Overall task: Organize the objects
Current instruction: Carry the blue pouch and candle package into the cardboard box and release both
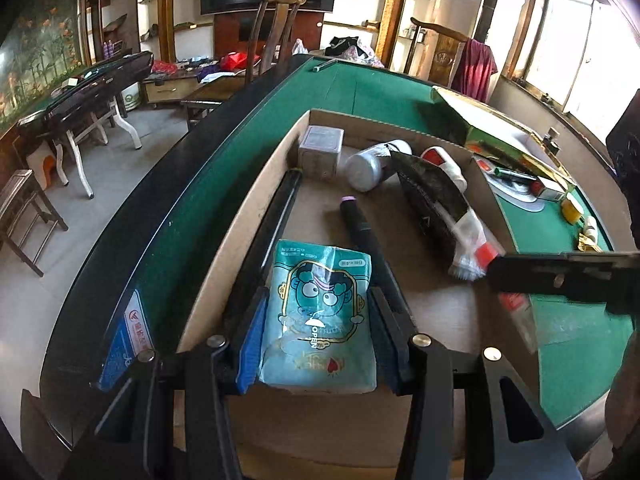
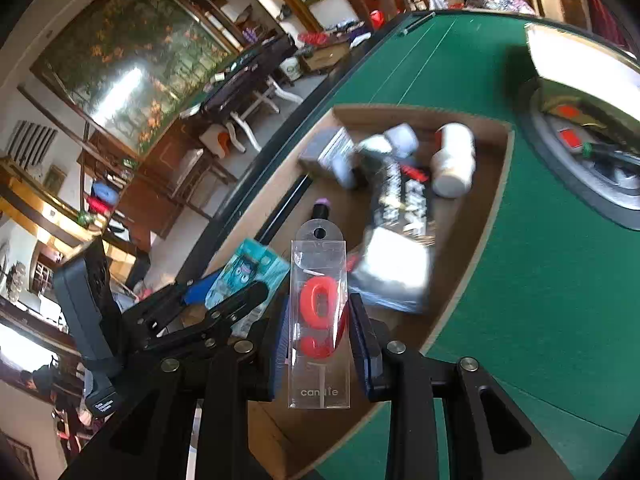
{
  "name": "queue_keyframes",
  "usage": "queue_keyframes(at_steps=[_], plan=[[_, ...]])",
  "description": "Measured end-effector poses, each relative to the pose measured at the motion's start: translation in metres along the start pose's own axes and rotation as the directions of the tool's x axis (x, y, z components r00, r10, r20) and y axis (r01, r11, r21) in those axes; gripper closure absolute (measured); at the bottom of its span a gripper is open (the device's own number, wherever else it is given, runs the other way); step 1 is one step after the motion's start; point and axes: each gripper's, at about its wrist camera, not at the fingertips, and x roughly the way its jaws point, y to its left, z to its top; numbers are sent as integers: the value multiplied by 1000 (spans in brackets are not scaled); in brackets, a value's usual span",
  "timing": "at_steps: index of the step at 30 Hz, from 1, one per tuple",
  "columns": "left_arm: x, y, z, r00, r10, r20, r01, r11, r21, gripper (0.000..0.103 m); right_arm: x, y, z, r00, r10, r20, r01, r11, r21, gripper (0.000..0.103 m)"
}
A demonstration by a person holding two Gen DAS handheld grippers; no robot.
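Green felt covers the table point(image 1: 360, 92), which has a dark raised rim and stands in a cluttered room with wooden chairs, shelves, a wall screen and bright windows. A shallow cardboard box point(image 1: 248, 216) sits on the felt near the table's left edge.

Inside the box, at its far end, are a grey cube point(image 1: 322, 146), a silver can point(image 1: 370, 166) lying on its side and a white bottle point(image 1: 444, 162) with a red label. A dark foil pouch point(image 1: 432, 204) lies along the box's right wall, and a black tube point(image 1: 360, 226) with a pink cap stretches along the middle, cap toward the far end. A thin dark rod point(image 1: 286, 204) runs along the left wall.

The left gripper point(image 1: 318, 340) is part-closed on a soft teal packet point(image 1: 320, 316) printed with a cartoon face; its blue pads press both sides. The packet is over the box's near end, its long axis pointing away from the camera toward the far end.

The right gripper point(image 2: 320, 344) is narrowly closed on a clear, stiff plastic case point(image 2: 319, 320) holding a red candle point(image 2: 320, 312) shaped like a numeral. The case hangs over the box's near end, long axis in line with the fingers, its hang-hole end pointing forward.
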Motion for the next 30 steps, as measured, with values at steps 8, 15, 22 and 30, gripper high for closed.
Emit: queue_keyframes(at_steps=[8, 15, 22, 30], plan=[[8, 4, -1, 1000, 3, -12, -3, 1000, -13, 56, 39, 8, 5, 998, -42, -51, 42, 999, -13, 72], [9, 3, -2, 1000, 6, 0, -6, 1000, -5, 54, 54, 8, 9, 990, -132, -44, 131, 991, -28, 71], [9, -2, 0, 1000, -8, -5, 8, 1000, -4, 36, 57, 9, 11, 985, -169, -29, 167, 985, -49, 71], [-19, -15, 4, 999, 16, 51, -16, 1000, 12, 19, 40, 5, 6, 993, -119, 13, 119, 992, -37, 58]])
